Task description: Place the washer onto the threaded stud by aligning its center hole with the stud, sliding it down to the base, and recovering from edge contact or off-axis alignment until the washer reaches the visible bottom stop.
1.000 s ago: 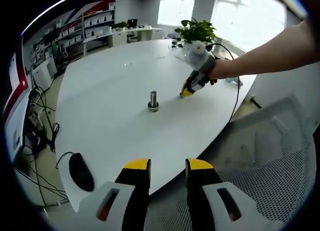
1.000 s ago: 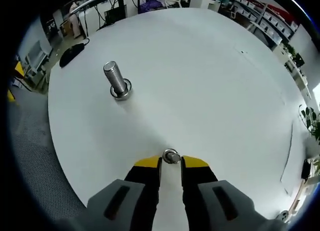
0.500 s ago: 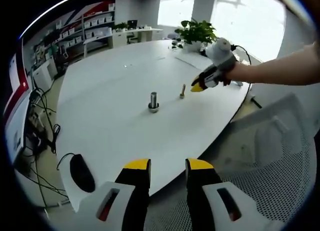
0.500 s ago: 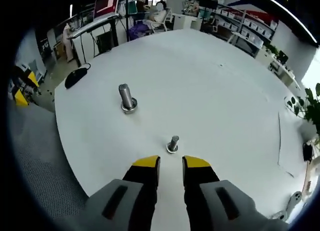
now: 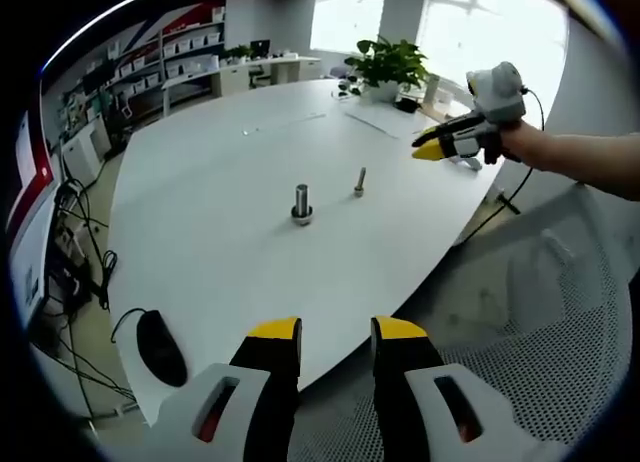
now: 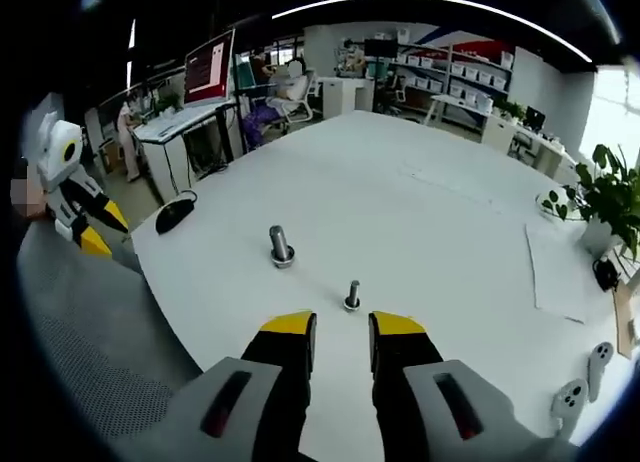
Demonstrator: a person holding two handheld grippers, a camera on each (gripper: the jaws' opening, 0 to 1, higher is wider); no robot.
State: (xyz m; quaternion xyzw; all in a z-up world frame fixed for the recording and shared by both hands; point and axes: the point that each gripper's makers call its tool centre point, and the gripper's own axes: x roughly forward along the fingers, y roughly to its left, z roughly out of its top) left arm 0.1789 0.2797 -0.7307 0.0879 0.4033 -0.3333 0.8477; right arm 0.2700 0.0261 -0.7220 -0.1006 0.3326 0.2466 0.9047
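Two upright metal studs stand on the white round table. The thick threaded stud has a ring at its base. The thinner stud stands to its right, with a small washer-like ring around its foot. My right gripper hangs in the air off the table's edge, well back from the thin stud, open with nothing between its jaws. Near the table's front edge my left gripper is also open and holds nothing.
A black mouse with its cable lies at the near left edge. A potted plant, a paper sheet and white controllers sit at the table's far side. A mesh chair stands beside the table. Desks and shelves line the room.
My right gripper has let go of the thin stud and drawn back and up, off the table's edge. The thin stud stays upright. My left gripper has stayed in place.
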